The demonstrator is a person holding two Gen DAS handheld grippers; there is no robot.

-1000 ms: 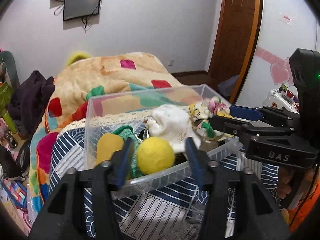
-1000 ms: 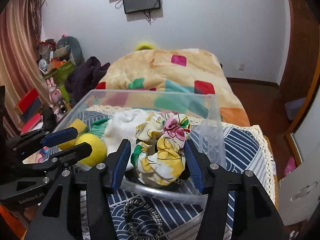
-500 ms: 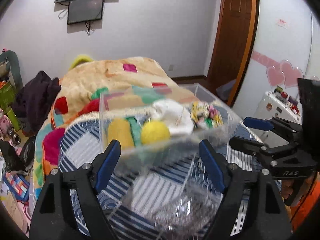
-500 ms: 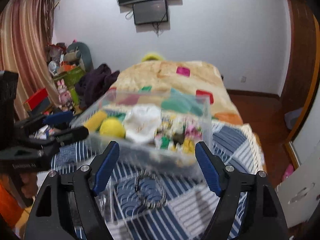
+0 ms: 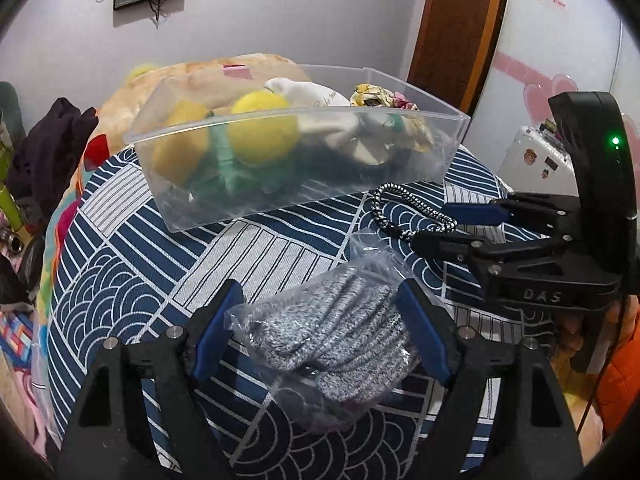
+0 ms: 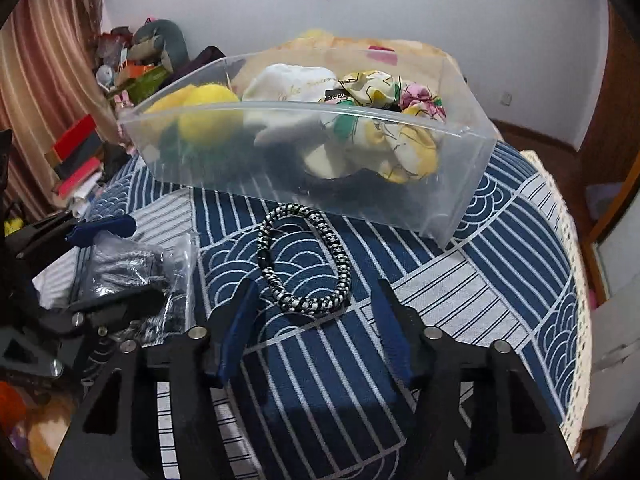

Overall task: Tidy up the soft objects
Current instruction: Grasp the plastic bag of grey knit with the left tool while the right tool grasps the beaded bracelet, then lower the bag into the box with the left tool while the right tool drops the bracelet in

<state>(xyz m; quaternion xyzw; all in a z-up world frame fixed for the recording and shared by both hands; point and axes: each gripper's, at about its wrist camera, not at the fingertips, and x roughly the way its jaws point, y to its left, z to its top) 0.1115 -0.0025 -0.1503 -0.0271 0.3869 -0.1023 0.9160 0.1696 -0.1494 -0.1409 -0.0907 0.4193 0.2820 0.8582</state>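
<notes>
In the left wrist view, the left hand-held gripper (image 5: 320,328) is spread at the bottom of the frame, its blue fingers on both sides of a grey knitted item in a clear plastic bag (image 5: 332,336) that lies on the blue and white patterned cloth (image 5: 120,280). The clear plastic storage box (image 5: 296,152) with soft things stands at the upper centre. The bag is slippery, so the fingers may pinch only the film and lose it.

In the right wrist view, the right hand-held gripper (image 6: 316,320) is also spread, at the bottom centre, around the near end of a black and white braided cord loop (image 6: 308,256). This thin loop lies flat, so the fingers may close over it without catching it.
</notes>
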